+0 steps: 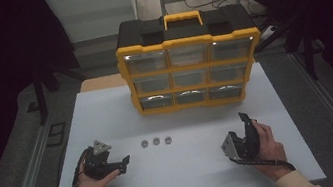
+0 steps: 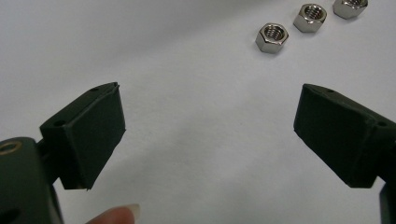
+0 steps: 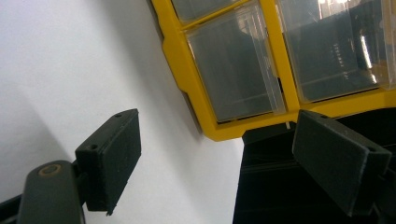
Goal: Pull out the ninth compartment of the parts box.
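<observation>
Left gripper [image 1: 124, 163] and right gripper [image 1: 243, 127], both with jaws spread wide and empty, rest on the table [image 1: 107, 118]. Three nuts [image 1: 156, 141] lie between them; beyond stands the organizer [image 1: 189, 59].

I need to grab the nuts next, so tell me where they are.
In the high view the three nuts lie in a short row on the white table, in front of the yellow drawer box, nearer the left gripper.
</observation>
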Demonstrator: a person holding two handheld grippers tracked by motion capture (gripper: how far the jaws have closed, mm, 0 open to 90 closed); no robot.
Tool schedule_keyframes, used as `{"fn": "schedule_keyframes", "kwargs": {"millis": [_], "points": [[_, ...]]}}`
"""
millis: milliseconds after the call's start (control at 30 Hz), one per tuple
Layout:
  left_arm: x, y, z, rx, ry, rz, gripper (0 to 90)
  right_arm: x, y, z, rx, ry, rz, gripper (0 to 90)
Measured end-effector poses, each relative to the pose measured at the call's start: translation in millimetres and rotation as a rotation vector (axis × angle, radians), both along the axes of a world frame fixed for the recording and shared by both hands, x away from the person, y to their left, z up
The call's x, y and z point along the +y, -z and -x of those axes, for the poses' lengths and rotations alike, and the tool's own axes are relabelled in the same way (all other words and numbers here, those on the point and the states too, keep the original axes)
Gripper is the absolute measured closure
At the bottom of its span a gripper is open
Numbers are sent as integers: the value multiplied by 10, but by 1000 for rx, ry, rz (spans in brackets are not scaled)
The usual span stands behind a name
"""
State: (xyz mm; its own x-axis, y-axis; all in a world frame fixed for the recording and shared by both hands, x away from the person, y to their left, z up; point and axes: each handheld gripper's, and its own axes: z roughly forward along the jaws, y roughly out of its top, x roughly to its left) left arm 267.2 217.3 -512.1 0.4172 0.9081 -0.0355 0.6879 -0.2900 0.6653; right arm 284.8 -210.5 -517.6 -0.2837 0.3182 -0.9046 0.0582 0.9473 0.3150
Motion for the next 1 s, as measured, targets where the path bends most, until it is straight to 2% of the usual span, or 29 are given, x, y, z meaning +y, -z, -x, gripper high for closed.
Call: {"fn": "schedule_keyframes", "kwargs": {"millis": [167,200,267,433,800,867,1000], "points": [[0,1,0,0,-1,1,91,0,-10,-24,-6,-3,19,166],[1,1,0,0,0,0,90,5,-3,-29,-11,0,7,166],[1,0,1,0,-1,1,90,3,-10,-39,-14,-1,20,167],[1,2,0,-1,-3,4,90,12,-3,-64,-18,2,8,168],[1,2,1,-2,-5,7,90,28,-9,-106,-26,1,36,169],[2,2,1,-3,-5,8,91,36,-3,-113,-28,1,28,169],[2,2,1,-2,-5,7,90,38,-8,-129,-35,-4,50,170]]}}
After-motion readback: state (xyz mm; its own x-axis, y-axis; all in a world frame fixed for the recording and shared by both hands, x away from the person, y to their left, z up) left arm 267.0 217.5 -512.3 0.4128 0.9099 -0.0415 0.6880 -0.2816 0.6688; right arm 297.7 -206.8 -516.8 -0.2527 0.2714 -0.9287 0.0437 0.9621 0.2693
